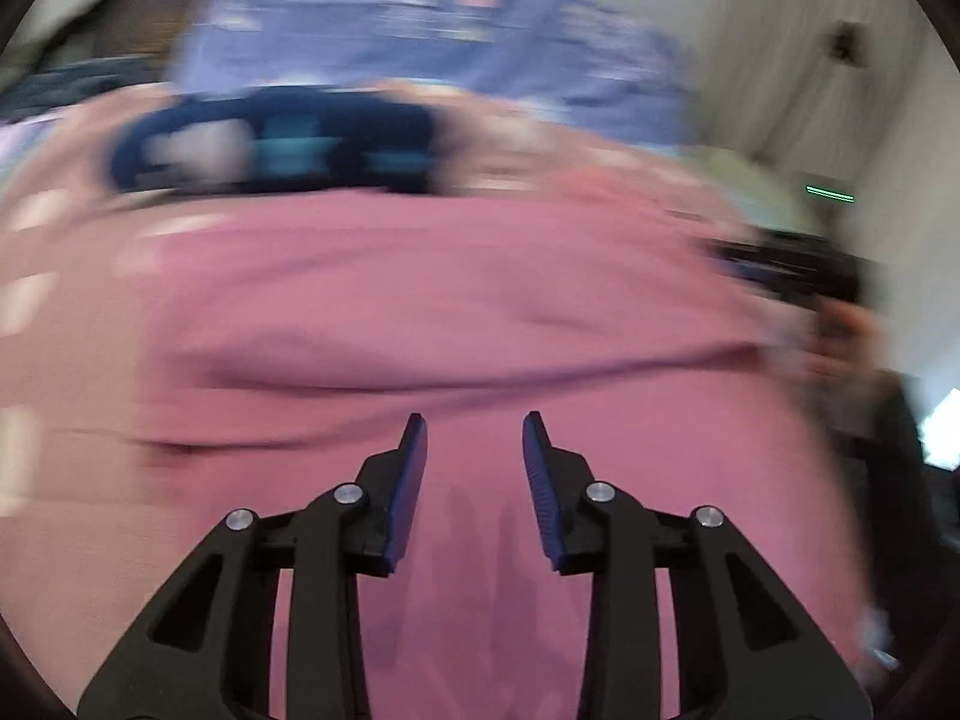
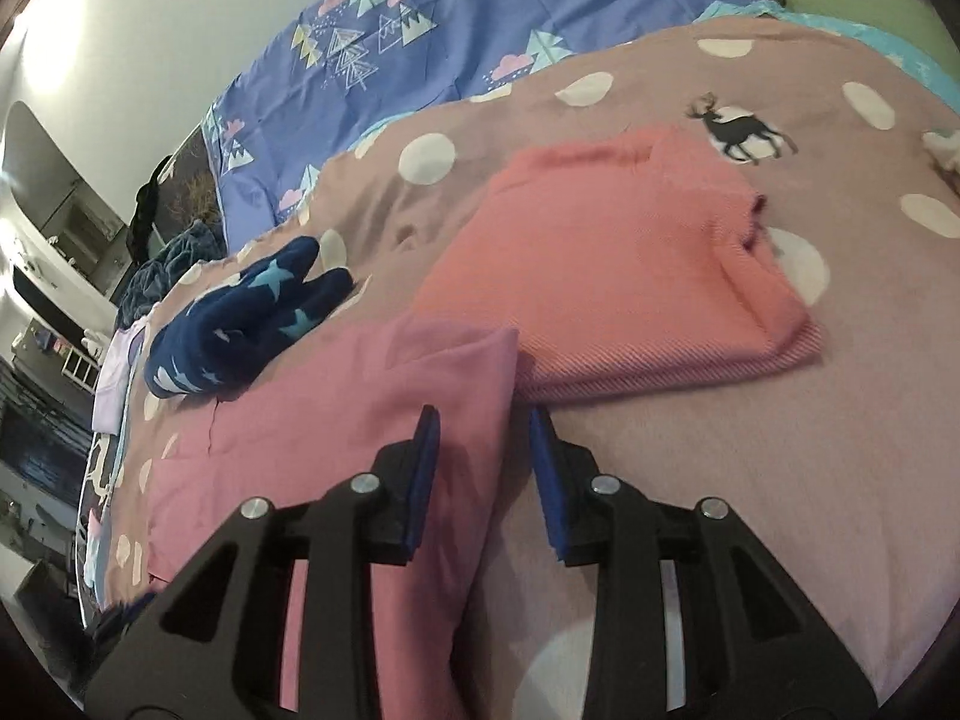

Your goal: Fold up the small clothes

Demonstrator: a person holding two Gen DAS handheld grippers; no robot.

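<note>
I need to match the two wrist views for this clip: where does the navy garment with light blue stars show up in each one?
Left wrist view: the navy garment lies blurred in the upper left, beyond the pink cloth.
Right wrist view: it sits at mid-left on the polka-dot blanket, touching the pink cloth's far edge.
Shared landmark: the purple patterned sheet runs along the top of both views.

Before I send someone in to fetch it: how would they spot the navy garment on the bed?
On the pink polka-dot blanket, look beyond the flat mauve garment. The navy garment lies crumpled against its far edge, the only dark piece, printed with light blue stars.
</note>
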